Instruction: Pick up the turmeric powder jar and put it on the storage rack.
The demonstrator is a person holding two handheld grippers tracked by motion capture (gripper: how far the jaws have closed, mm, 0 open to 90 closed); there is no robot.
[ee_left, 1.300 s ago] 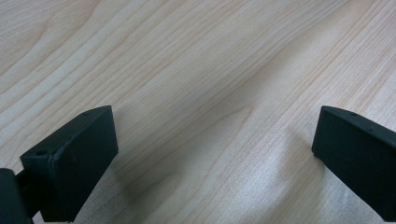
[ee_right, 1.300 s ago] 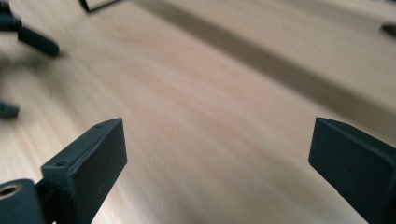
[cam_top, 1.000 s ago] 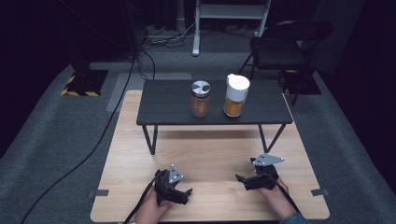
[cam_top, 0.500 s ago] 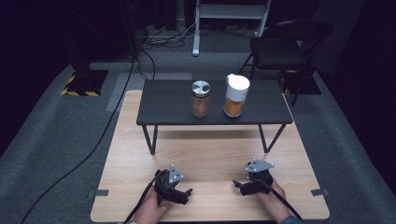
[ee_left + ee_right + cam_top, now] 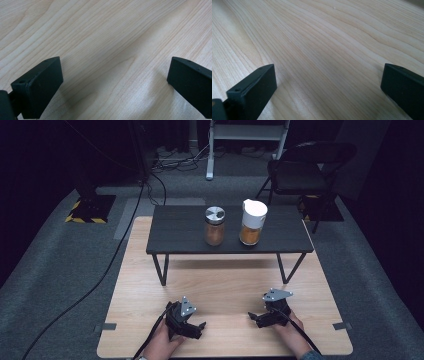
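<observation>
Two jars stand side by side on a small black table (image 5: 180, 232). The left jar (image 5: 214, 226) has a silver lid and brown contents. The right jar (image 5: 251, 222) is taller, with a white lid and orange-brown contents. My left gripper (image 5: 199, 329) rests low on the wooden board near its front edge, jaws wide open over bare wood (image 5: 110, 62). My right gripper (image 5: 255, 318) lies to the right of it, also open, nothing between its jaws, just wood grain (image 5: 329, 60). Both grippers are well in front of the jars.
The black table stands on thin legs at the far half of the light wooden board (image 5: 225, 285). Grey carpet surrounds the board. A black folding chair (image 5: 305, 170) and a white stand (image 5: 247, 135) are behind. A cable (image 5: 100, 280) runs across the floor at left.
My right gripper has moved down and toward the front edge of the board, turning its jaws leftward. The left gripper has stayed put.
</observation>
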